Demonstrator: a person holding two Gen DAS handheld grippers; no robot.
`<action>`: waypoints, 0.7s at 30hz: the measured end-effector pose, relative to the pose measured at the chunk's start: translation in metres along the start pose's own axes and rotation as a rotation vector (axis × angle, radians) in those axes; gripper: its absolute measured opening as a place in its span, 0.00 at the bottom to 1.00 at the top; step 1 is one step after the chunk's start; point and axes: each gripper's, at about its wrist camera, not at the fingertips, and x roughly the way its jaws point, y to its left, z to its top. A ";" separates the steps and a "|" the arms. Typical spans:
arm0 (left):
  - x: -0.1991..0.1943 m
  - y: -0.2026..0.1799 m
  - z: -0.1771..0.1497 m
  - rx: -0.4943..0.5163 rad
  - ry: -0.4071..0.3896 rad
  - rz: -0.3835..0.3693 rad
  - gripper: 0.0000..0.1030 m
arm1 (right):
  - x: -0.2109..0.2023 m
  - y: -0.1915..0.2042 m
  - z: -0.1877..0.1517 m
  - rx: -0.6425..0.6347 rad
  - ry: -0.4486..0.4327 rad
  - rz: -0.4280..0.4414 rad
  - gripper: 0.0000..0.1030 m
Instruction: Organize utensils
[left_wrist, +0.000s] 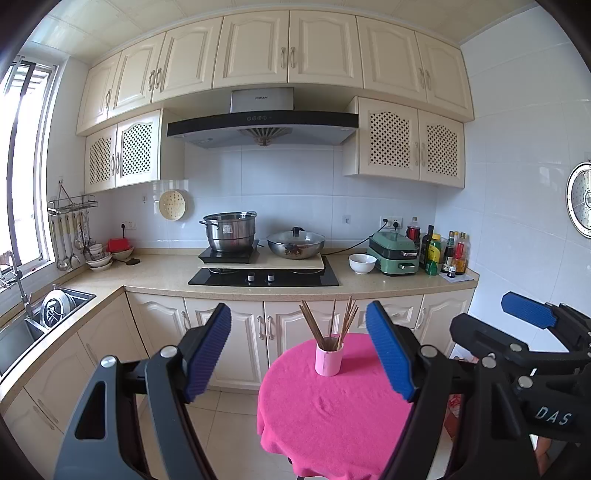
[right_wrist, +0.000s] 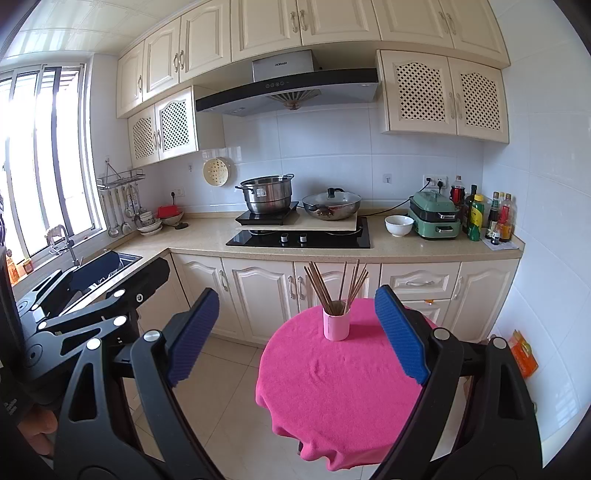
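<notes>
Both my grippers, left gripper (left_wrist: 299, 350) and right gripper (right_wrist: 297, 332), are spread wide with nothing in them, hovering short of the pink table (left_wrist: 332, 406). The chopsticks (left_wrist: 328, 321) stand bunched in a pink cup (left_wrist: 328, 360) on the table's far side.

A: Table (right_wrist: 332, 387): pink cloth, matt, napped, slightly wrinkled. Cup (right_wrist: 336, 325): pink, smooth, looks like paper or plastic; cannot tell which.

B: Chopsticks (right_wrist: 325, 288): brown wood, matt. Left gripper (left_wrist: 299, 354) pads: blue ribbed rubbery plastic; frame black matt plastic with bright metal pins.

A: Pot (left_wrist: 229, 230): shiny steel. Cooktop (left_wrist: 264, 277): glossy black glass. Countertop (left_wrist: 162, 273): speckled polished stone.
</notes>
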 end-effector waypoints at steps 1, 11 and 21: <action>0.000 0.000 0.000 0.001 0.000 0.000 0.72 | 0.000 0.000 0.000 0.000 0.000 0.000 0.83; -0.001 0.000 -0.001 -0.002 0.002 -0.001 0.72 | 0.000 0.001 -0.001 0.001 0.002 0.000 0.83; 0.001 0.002 0.000 -0.002 0.003 0.001 0.72 | 0.001 0.001 -0.001 0.002 0.004 -0.001 0.83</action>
